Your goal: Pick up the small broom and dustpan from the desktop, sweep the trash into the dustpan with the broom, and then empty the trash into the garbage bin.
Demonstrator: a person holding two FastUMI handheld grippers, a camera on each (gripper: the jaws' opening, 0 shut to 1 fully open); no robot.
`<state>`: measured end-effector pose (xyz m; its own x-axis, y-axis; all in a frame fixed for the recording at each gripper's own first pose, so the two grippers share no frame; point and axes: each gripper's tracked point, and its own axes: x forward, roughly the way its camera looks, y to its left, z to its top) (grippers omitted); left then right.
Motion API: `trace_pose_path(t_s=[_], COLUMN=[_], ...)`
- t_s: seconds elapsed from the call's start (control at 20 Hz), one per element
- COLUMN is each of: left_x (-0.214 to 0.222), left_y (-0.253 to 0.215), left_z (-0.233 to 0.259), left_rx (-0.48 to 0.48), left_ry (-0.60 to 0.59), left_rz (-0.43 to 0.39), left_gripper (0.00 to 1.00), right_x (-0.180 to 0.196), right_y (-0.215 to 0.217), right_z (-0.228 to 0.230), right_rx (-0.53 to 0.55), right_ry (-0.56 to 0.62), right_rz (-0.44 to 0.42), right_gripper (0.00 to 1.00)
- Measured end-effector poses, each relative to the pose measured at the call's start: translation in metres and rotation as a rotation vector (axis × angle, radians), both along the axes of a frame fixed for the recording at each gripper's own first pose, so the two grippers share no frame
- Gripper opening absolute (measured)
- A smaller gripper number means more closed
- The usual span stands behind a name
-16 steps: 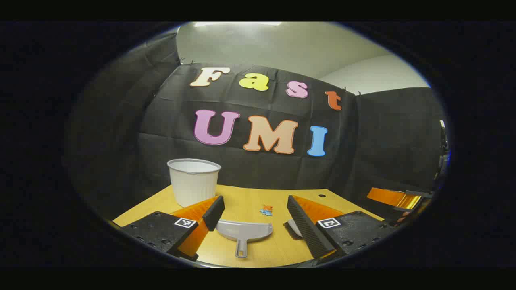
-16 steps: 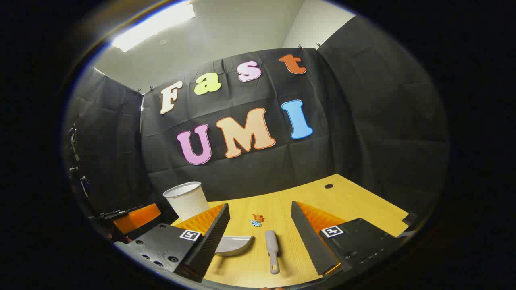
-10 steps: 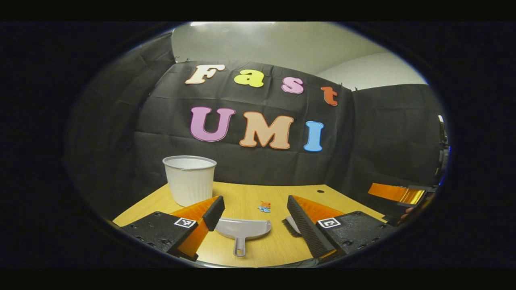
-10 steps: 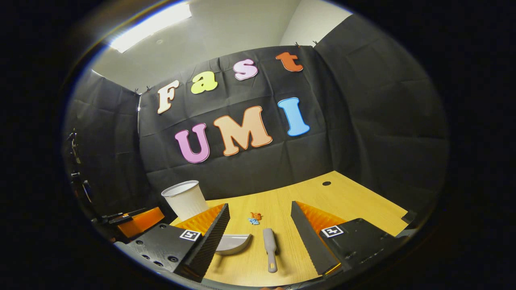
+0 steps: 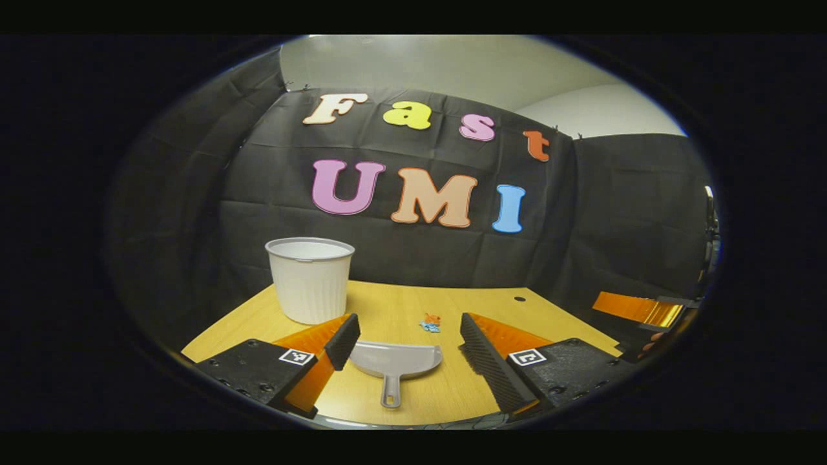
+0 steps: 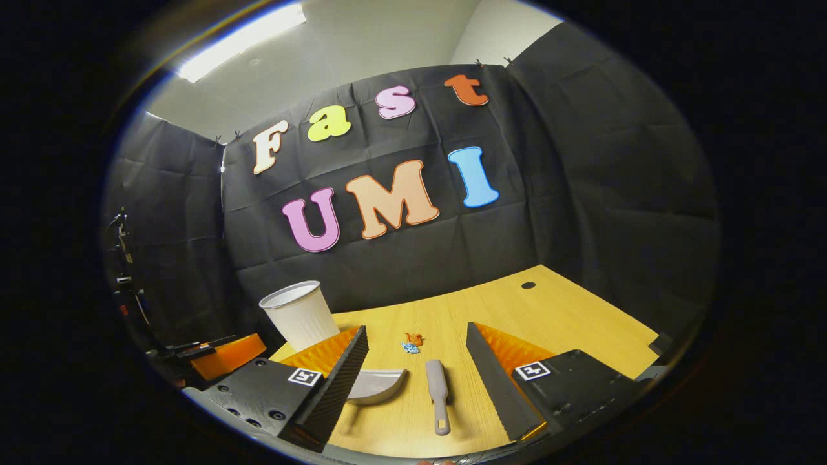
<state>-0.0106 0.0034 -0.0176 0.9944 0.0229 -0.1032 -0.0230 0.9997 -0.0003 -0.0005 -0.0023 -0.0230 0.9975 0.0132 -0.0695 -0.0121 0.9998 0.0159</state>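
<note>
Now: desk wide; garbage bin far left, ready for dumping. Left gripper spread, lined on dustpan; right gripper spread over broom. Trash just beyond both.

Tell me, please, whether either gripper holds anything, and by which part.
Nothing is held: both grippers are open, and the dustpan and broom lie untouched on the desk.

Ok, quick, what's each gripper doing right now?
Left gripper: open, empty, dustpan lying between its fingers.
Right gripper: open, empty, broom lying between its fingers.
</note>
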Motion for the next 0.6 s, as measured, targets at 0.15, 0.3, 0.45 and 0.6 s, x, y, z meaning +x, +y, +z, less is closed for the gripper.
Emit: trace_pose_path(t_s=[0.15, 0.3, 0.45, 0.6], left_x=[-0.004, -0.007, -0.009, -0.012], left_y=[0.002, 0.001, -0.002, -0.004], left_z=[-0.002, -0.004, -0.006, -0.01], left_rx=[0.01, 0.022, 0.009, -0.007], left_ry=[0.019, 0.037, 0.056, 0.074], left_rz=[0.013, 0.016, 0.011, 0.013], left_gripper=[0.93, 0.93, 0.93, 0.93], right_x=[-0.001, -0.002, -0.002, -0.003], right_y=[0.001, 0.001, -0.005, -0.011], right_z=[-0.005, -0.007, -0.01, -0.012], right_rx=[-0.003, 0.003, 0.014, 0.032], right_ry=[0.017, 0.027, 0.039, 0.046], right_rz=[0.006, 0.006, -0.006, -0.02], right_gripper=[0.92, 0.92, 0.92, 0.92])
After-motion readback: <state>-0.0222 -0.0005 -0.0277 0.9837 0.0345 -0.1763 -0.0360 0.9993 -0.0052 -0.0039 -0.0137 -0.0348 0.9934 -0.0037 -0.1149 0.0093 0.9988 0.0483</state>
